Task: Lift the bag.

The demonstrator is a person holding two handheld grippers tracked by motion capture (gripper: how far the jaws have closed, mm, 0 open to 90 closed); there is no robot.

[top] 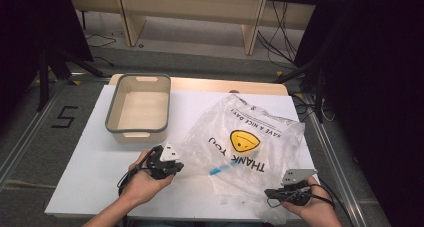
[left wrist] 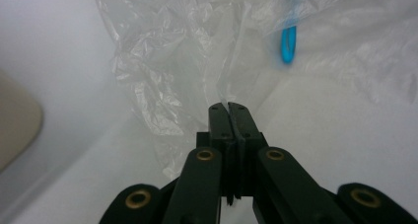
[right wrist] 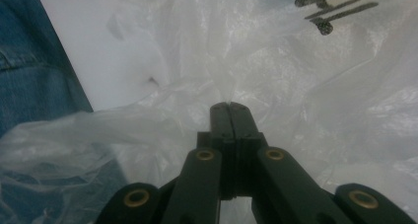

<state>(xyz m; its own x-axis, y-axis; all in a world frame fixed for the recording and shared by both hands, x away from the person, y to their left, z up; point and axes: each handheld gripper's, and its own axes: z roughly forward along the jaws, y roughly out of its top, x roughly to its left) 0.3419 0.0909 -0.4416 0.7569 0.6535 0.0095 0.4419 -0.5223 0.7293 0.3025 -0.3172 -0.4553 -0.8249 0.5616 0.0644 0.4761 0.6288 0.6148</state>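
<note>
A clear plastic bag (top: 250,142) printed with a yellow smiley and "THANK YOU" lies crumpled on the white table (top: 85,172). Inside it is a small blue object (top: 216,170), which the left gripper view has at upper right (left wrist: 289,44). My left gripper (top: 180,164) is at the bag's left edge, shut on a fold of the film (left wrist: 172,76). At the bag's near right corner my right gripper (top: 268,192) is shut on the film (right wrist: 276,71) too. In both gripper views the jaws meet with thin plastic pinched at the tips of the left gripper (left wrist: 228,106) and the right gripper (right wrist: 229,104).
A beige tub with a grey rim (top: 111,118) stands hollow at the back left of the table; its corner shows as a beige tub (left wrist: 15,120) in the left gripper view. Blue denim of the person's lap (right wrist: 34,81) lies beyond the table's near edge.
</note>
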